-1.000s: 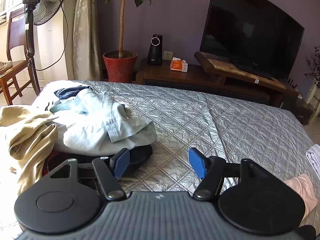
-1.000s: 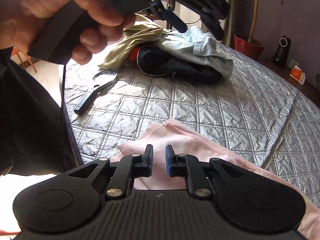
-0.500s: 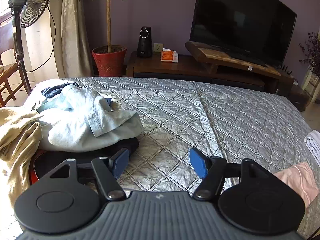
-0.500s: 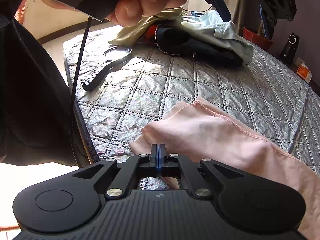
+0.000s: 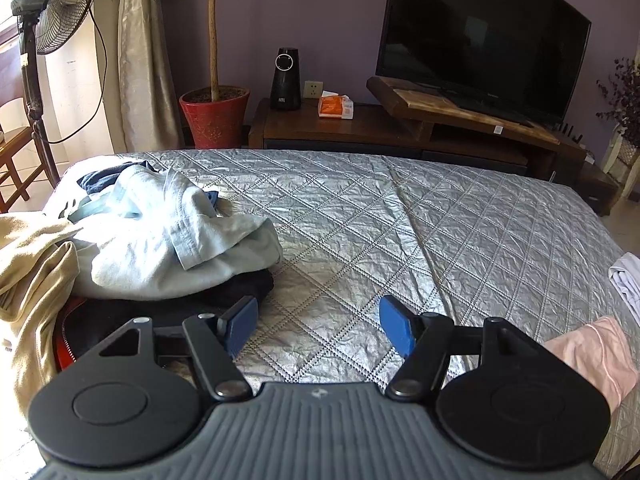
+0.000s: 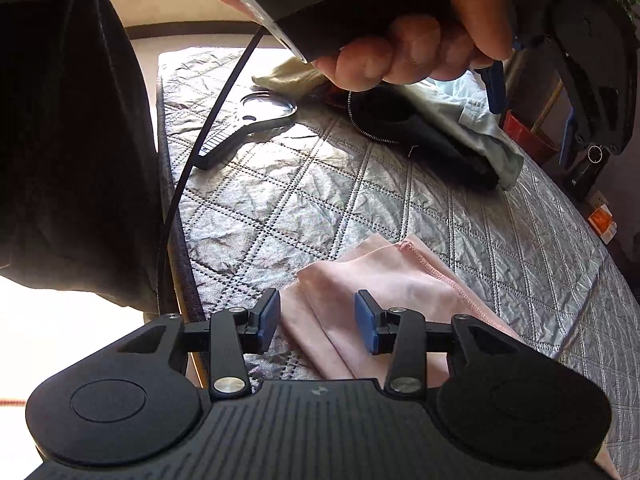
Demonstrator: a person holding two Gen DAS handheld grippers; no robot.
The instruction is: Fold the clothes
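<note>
The right gripper [image 6: 316,318] is seen with its jaws opening above a folded pink garment [image 6: 384,280], whose edge lies between the blue pads without being pressed. The left gripper [image 5: 318,324] is held spread and empty over the quilted bedspread [image 5: 400,220], with a heap of clothes [image 5: 160,248] just beyond its left finger and the pink garment at its right side

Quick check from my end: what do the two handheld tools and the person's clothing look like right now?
Both tools, left tool and right tool, have black linkage arms, round black discs either side, a ribbed grey-black body with a small logo, silver rivets and blue finger pads. A black cable hangs from the left tool's handle. The person wears dark clothing.
</note>
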